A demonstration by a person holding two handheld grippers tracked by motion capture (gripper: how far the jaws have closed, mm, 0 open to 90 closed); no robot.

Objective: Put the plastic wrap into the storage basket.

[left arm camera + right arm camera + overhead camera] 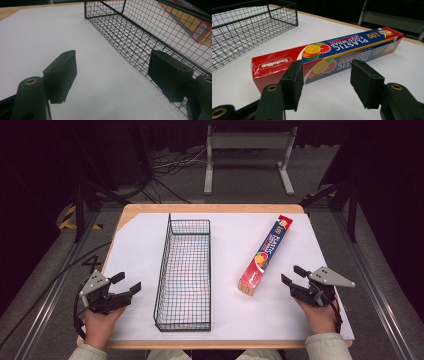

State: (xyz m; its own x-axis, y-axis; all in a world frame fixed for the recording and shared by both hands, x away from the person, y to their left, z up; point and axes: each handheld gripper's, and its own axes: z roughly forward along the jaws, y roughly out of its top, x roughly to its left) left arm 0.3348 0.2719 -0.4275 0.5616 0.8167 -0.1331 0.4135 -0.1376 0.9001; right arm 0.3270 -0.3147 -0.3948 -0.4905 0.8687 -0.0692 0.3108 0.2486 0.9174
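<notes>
Looking down: white sheet (230, 315) over wooden table (210, 208), black wire basket (184, 275) centre, plastic food wrap box (266, 255) right of centre, left gripper (126, 283) lower left and right gripper (291, 275) lower right, both spread; grey floor, cables (167, 162), metal stand (248, 155) at top.

Left gripper view: jaws apart over white sheet, basket upper right.

Right gripper view: jaws spread before box, basket upper left.

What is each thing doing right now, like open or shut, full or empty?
Left claw: open, holding nothing, resting left of the basket.
Right claw: open, holding nothing, pointing at the box.
Wire basket: empty, upright on the white sheet.
Plastic food wrap box: closed, lying flat right of the basket, untouched.
</notes>
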